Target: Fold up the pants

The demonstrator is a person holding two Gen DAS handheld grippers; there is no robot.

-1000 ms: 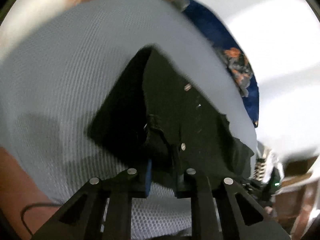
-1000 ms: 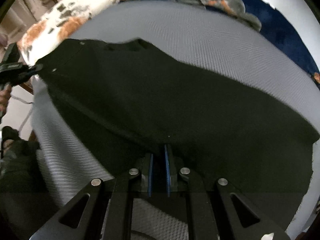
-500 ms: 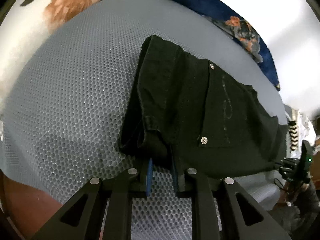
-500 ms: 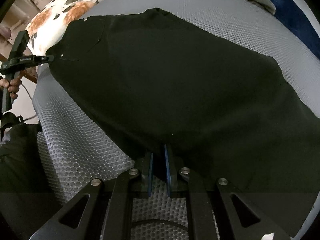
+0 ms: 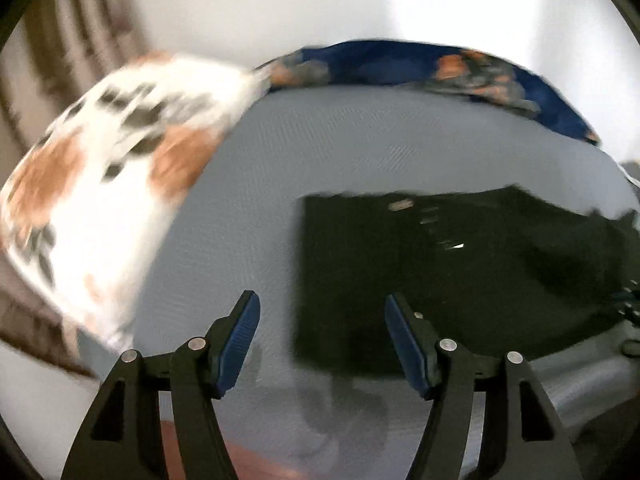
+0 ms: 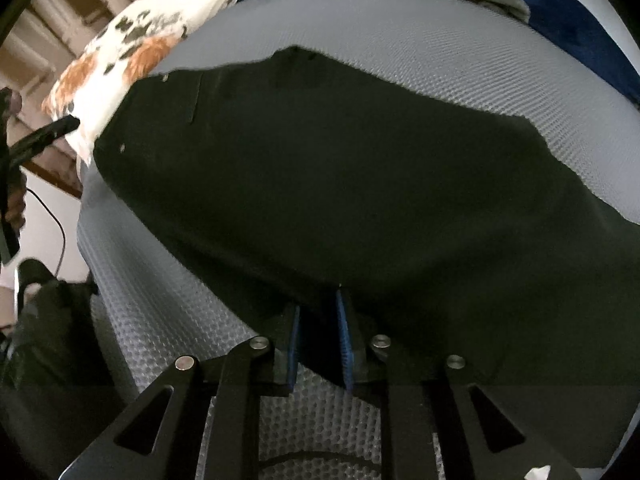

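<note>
Since 0.5 s ago the left gripper (image 5: pixel 322 334) has let go of the pants' waistband and pulled back; its blue pads now stand wide apart w/ nothing between them. L view is motion-blurred.

Pants (image 6: pixel 340 184): black, spread flat on the grey mesh mattress (image 6: pixel 460 64), covering most of the middle of the R view. Waist end w/ pocket seam and small rivets sits toward the far left of that view; fabric runs off toward the lower right. In the L view the pants (image 5: pixel 460 280) show as a dark rectangle, right of centre, straight left edge, a couple of pale glints near the top edge. Near edge of the cloth lies between and just beyond the open fingers; touching or not, can't tell through the blur.

Right gripper (image 6: pixel 318 328): fingers nearly closed, blue pads (image 6: pixel 343 344) pinching the near edge of the pants, a fold of dark cloth between them.

Outward: white pillow w/ orange and dark flower print (image 5: pixel 104 200) at the mattress's left corner, close to the waist end. Dark blue floral blanket (image 5: pixel 460 68) bunched along the far edge of the mattress. Pale wall behind. Left gripper's black tip (image 6: pixel 52 132) pokes in at the left edge of the R view, beside the pillow, apart from the pants.
</note>
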